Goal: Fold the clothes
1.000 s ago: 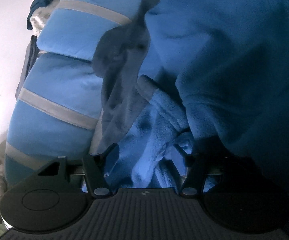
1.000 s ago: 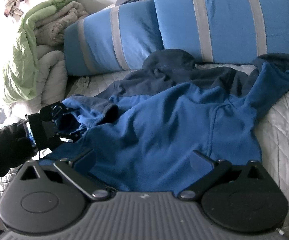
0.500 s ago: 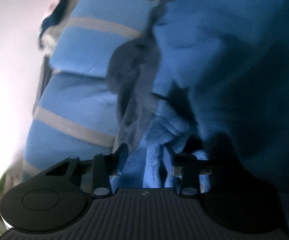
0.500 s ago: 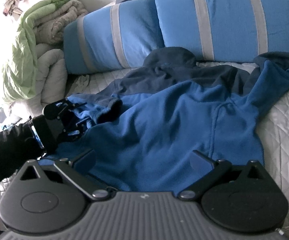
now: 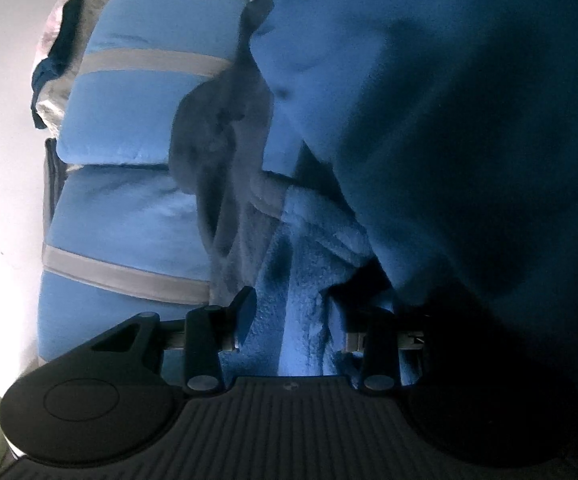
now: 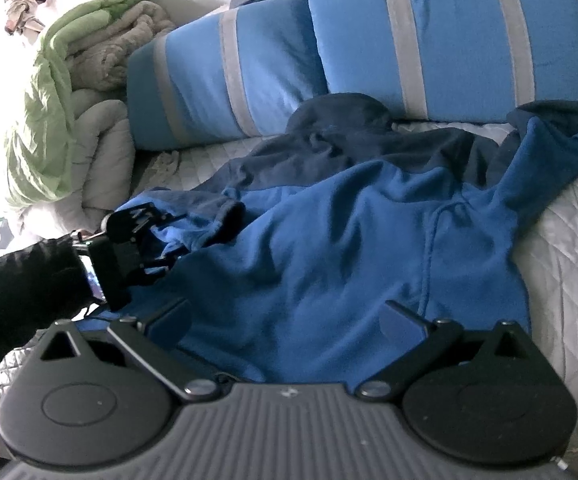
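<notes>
L cam dim, left glare; R bright.

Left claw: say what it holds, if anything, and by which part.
The left claw grips the blue fleece jacket by a sleeve, near its dark cuff. The right claw is open, holding nothing.

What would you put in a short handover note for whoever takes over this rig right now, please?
Left gripper: at the left sleeve of the blue fleece hoodie, with sleeve fabric bunched between its fingers; whether they have clamped shut on it I cannot tell.
Right gripper: open, holding nothing, just over the hoodie's near hem.
Hoodie: spread on the white quilted bed, dark hood towards the two striped blue pillows; the right sleeve trails off to the right.
Done: garment laid out; no fold is visible.
Left: probably bring the left sleeve across the body, then the right sleeve, then fold the body.
</notes>
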A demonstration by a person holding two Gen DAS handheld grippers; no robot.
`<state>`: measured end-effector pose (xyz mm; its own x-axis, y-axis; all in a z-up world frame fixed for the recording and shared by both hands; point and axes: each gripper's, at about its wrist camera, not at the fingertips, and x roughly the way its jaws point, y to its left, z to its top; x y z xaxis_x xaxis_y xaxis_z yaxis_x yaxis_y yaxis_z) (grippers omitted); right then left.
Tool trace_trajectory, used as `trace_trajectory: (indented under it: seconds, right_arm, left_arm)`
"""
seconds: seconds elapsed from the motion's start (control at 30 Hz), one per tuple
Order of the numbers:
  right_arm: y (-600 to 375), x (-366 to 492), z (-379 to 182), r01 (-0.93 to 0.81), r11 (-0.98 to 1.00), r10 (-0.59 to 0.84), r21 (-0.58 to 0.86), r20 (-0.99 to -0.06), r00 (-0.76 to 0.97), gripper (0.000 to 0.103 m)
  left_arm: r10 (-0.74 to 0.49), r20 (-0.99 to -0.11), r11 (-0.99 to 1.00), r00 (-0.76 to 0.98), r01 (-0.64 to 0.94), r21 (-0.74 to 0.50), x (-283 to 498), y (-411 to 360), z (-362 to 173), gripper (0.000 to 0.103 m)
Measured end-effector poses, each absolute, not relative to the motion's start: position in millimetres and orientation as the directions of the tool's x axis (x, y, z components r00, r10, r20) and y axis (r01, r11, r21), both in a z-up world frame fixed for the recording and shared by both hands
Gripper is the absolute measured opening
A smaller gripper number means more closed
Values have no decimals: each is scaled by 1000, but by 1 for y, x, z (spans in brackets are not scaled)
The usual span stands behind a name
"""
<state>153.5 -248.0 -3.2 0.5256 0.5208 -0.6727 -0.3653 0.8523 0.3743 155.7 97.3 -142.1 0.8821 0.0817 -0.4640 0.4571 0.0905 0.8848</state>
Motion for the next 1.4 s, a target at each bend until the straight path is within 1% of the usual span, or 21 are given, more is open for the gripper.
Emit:
trace_trajectory:
  seconds: [0.03, 0.07, 0.2, 0.33, 0.43, 0.5, 0.57, 0.63, 0.67, 0.7, 0.77, 0.83, 0.93, 1.03, 1.13, 1.17, 1.2, 1.23, 1.27, 1.3, 1.4]
  right_arm:
    - [-248, 153, -3, -366, 852, 522, 374, -671, 527, 103]
    - [-249, 151, -2, -366, 852, 521, 374, -669, 530, 103]
    - [-252, 150, -2, -355, 857, 515, 374, -667, 539, 103]
    - [-253, 150, -1, -347, 859, 512, 377, -667, 541, 103]
    - [-251, 150, 0, -355, 855, 518, 378, -665, 538, 103]
    - [-250, 149, 1, -362, 852, 522, 379, -663, 536, 103]
    - [-248, 149, 2, -368, 849, 527, 379, -661, 534, 103]
    - [-246, 149, 3, -375, 846, 532, 379, -659, 532, 103]
    - [-246, 149, 3, -378, 844, 534, 379, -659, 531, 103]
    - [-245, 149, 3, -381, 844, 534, 378, -659, 529, 103]
    - [-243, 150, 2, -382, 844, 532, 375, -666, 522, 103]
    - [-242, 152, 3, -381, 845, 532, 376, -668, 521, 103]
    - [-240, 152, 4, -381, 844, 534, 379, -669, 517, 103]
    - [-236, 150, 7, -388, 844, 531, 370, -673, 514, 103]
    - [-233, 146, 13, -405, 845, 527, 349, -672, 521, 103]
    - [-232, 145, 15, -410, 846, 525, 342, -671, 524, 103]
    - [-232, 144, 16, -412, 847, 522, 336, -669, 529, 103]
    - [-233, 143, 18, -413, 849, 520, 330, -668, 533, 103]
    - [-233, 142, 19, -413, 849, 519, 329, -665, 538, 103]
    - [-234, 142, 20, -412, 849, 519, 330, -661, 541, 103]
    - [-240, 141, 22, -410, 848, 524, 336, -651, 549, 103]
  left_arm:
    - [84, -441, 90, 894, 434, 897, 155, 97, -141, 15]
    - [84, -413, 96, 907, 405, 909, 153, 97, -138, 10]
    - [85, -316, 241, 945, 288, 927, 148, 102, -105, 8]
    - [137, -231, 546, 963, 121, 829, 146, 132, -36, 8]
    - [205, -158, 738, 966, -47, 673, 137, 172, 23, 8]
    - [276, -92, 836, 957, -192, 514, 119, 214, 60, 8]
    - [365, -40, 884, 930, -333, 328, 92, 258, 81, 8]
    - [473, -13, 877, 881, -469, 103, 57, 306, 91, 8]
    - [531, -18, 847, 847, -531, 3, 38, 330, 86, 8]
    - [580, -54, 809, 813, -582, -83, 21, 353, 72, 8]
    - [641, -166, 717, 749, -662, -220, -9, 393, 34, 8]
    - [653, -313, 617, 690, -723, -310, -35, 428, -15, 8]
    - [590, -489, 465, 643, -765, -445, -70, 457, -86, 8]
    - [536, -548, 402, 642, -765, -503, -94, 466, -131, 9]
    - [512, -563, 401, 649, -760, -511, -101, 468, -142, 13]
    - [508, -574, 396, 642, -766, -506, -101, 470, -141, 20]
    - [510, -596, 382, 620, -784, -489, -103, 474, -138, 39]
    - [516, -616, 367, 595, -803, -469, -100, 477, -133, 49]
    - [525, -620, 363, 584, -812, -457, -98, 476, -127, 65]
    - [534, -620, 362, 575, -818, -447, -98, 474, -121, 74]
    - [544, -595, 408, 591, -806, -428, -101, 467, -98, 77]
